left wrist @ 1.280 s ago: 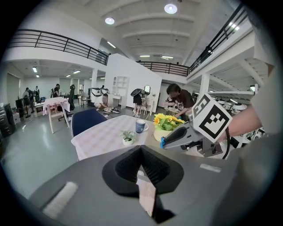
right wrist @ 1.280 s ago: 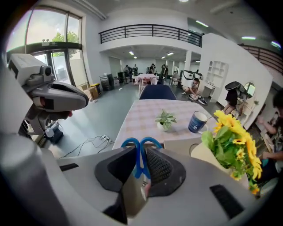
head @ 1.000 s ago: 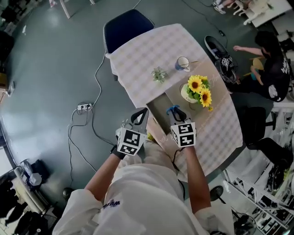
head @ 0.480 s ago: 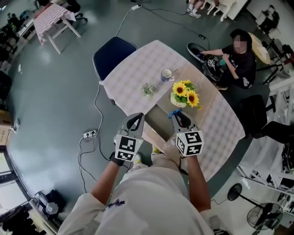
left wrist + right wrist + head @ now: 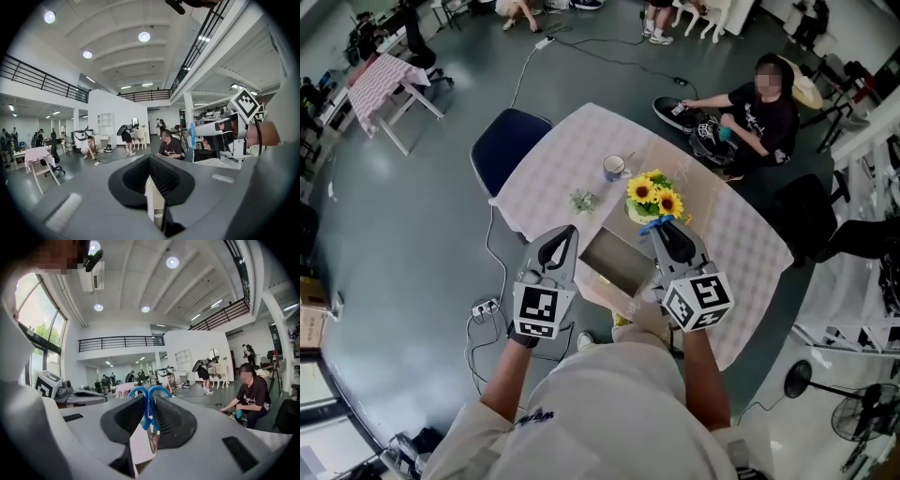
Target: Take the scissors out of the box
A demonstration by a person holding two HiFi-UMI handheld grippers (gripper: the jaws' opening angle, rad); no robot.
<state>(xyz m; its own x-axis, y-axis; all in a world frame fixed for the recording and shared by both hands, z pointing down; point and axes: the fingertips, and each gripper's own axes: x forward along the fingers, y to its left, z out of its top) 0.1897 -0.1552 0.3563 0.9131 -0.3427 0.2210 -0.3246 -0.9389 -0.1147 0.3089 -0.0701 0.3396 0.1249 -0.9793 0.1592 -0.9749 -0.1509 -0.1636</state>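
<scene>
Blue-handled scissors [image 5: 654, 225] are clamped in my right gripper [image 5: 667, 236], lifted above the open cardboard box [image 5: 615, 261] at the table's near edge. In the right gripper view the two blue handle loops [image 5: 140, 393] stick up between the pads, with the blades hanging below. My left gripper [image 5: 559, 247] is raised beside it, left of the box, its jaws together with nothing in them. Its own view shows the pads meeting [image 5: 150, 161], and the right gripper [image 5: 220, 129] to the right.
The table with its checked cloth [image 5: 562, 159] carries a sunflower vase [image 5: 654, 195], a mug [image 5: 614, 169] and a small plant [image 5: 583, 200]. A blue chair [image 5: 506, 141] stands at its far side. A person [image 5: 750, 108] sits on the floor beyond. A power strip [image 5: 483, 307] lies on the floor.
Both grippers have risen from box level into the air and tipped toward level. The scissors have gone up with the right one.
</scene>
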